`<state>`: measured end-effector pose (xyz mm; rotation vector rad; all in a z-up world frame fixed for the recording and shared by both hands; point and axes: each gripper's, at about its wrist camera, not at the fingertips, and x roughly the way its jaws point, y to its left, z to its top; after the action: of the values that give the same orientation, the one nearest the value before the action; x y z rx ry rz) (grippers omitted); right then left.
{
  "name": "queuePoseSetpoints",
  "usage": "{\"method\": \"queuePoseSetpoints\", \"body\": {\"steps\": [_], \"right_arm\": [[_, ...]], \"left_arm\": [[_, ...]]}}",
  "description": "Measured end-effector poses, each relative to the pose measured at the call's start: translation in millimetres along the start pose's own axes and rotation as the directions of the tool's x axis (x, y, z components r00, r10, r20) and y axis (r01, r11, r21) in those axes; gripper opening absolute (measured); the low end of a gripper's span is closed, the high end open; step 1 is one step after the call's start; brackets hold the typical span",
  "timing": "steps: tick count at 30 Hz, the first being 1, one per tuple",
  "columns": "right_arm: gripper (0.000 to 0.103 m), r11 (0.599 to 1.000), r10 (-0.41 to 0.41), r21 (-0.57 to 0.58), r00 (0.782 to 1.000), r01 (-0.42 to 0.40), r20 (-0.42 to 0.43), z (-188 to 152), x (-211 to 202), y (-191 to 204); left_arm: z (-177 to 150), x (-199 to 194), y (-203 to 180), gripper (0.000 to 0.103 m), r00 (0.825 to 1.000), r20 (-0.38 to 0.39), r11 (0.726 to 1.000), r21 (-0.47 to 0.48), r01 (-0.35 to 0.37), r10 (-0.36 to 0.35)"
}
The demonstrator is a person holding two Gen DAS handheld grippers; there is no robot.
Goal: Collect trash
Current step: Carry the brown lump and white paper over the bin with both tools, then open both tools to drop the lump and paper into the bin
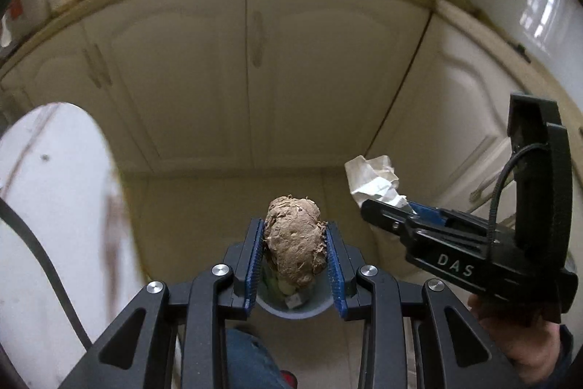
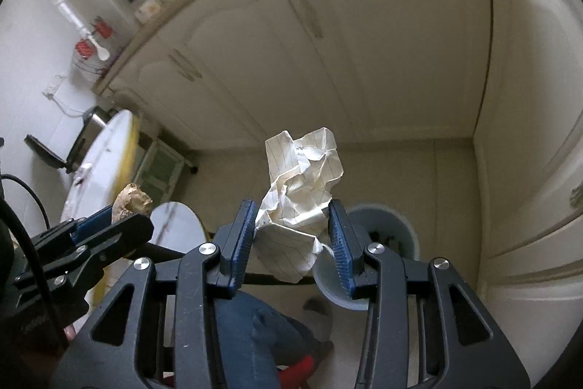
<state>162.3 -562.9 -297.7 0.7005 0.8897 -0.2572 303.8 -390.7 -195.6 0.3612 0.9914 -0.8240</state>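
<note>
My left gripper (image 1: 293,236) is shut on a brown crumpled paper wad (image 1: 293,237), held right above a grey-blue trash bin (image 1: 295,310) on the floor; some trash lies in the bin. My right gripper (image 2: 294,217) is shut on a crumpled sheet of lined paper (image 2: 302,185), held up with the same trash bin (image 2: 408,232) just behind it on the right. In the left wrist view the right gripper (image 1: 379,206) enters from the right with the lined paper (image 1: 371,175). The left gripper (image 2: 135,217) with the brown wad (image 2: 132,203) shows at the left of the right wrist view.
Cream cabinet doors (image 1: 204,68) close off the back and the right side (image 2: 539,104). A round white tabletop (image 1: 51,192) stands at the left, and a small white stool (image 2: 178,225) near it. A person's leg in blue jeans (image 2: 255,327) is below the grippers.
</note>
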Motion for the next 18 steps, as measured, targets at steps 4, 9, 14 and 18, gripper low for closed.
{"method": "queuePoseSetpoints", "body": {"steps": [4,9,14,18], "right_arm": [[0.038,0.999,-0.004,0.054,0.999,0.007,-0.052,-4,28,-27],[0.041,0.995,-0.011,0.101,0.994,0.022,-0.109,-10,57,-49],[0.060,0.986,-0.016,0.163,0.990,0.039,-0.138,-14,77,-68],[0.089,0.978,-0.005,0.207,0.989,0.036,-0.148,-19,82,-80]], "left_arm": [[7,38,-9,0.030,0.997,-0.078,1.000,0.019,-0.012,0.013],[19,78,-13,0.050,0.988,-0.150,0.999,0.019,-0.036,0.039],[31,102,-19,0.075,0.982,-0.169,0.997,0.007,-0.081,0.081],[34,103,-24,0.088,0.983,-0.147,0.994,0.006,-0.111,0.111]]}}
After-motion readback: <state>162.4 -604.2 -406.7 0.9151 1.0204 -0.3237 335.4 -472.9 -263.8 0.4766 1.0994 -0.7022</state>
